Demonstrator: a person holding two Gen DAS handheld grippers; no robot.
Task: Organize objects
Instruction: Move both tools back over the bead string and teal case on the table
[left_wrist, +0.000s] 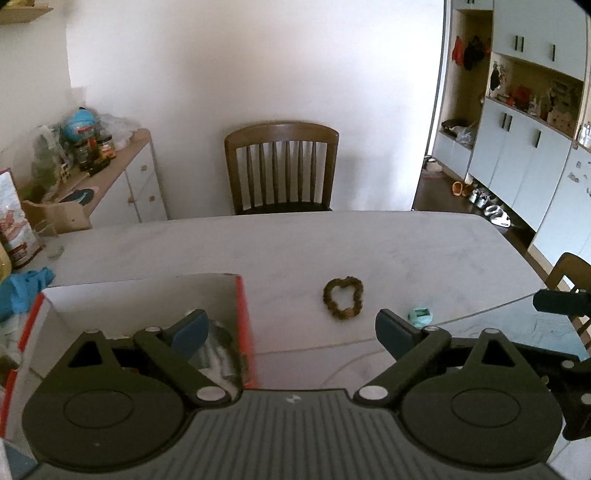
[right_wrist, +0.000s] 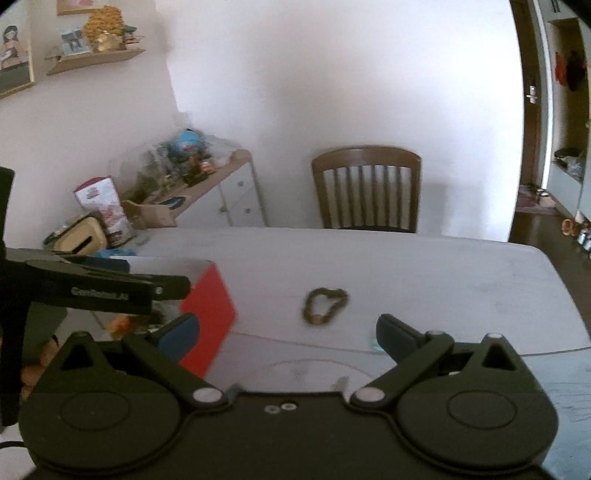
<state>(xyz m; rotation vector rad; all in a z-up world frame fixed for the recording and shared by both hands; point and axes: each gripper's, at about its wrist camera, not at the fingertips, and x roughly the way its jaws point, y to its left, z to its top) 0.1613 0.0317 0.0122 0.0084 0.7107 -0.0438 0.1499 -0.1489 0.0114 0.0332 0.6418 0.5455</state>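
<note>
Two grippers hang over the white bench (left_wrist: 332, 243), and both have their fingers wide apart with nothing between them. The left gripper (left_wrist: 291, 328) is partly above an open box (left_wrist: 147, 291) with red sides. The right gripper (right_wrist: 288, 334) is a little to the side of that box.

One small brown bracelet (left_wrist: 343, 298) lies flat on the bench, out in front of both grippers and well apart from the box. It makes a bumpy ring, a bit like a heart. It looks like many little beads on a string. I think it is very light and floppy. It will bend and hang down when it is lifted, and it will not keep its shape. The beads may be smooth, so they could slip out of a loose hold.

A good place to take hold looks like one side of the ring, with one finger inside the loop and one finger outside. Then the fingers can close across the beads and pinch them. The bracelet lies low, so the fingers need to go almost down to the bench.

A tiny pale green thing (left_wrist: 419, 316) sits near the front edge of the bench, close to the right finger of the left gripper. It is too small to tell what it is. Some things already lie in the box, but they are hard to make out.
</note>
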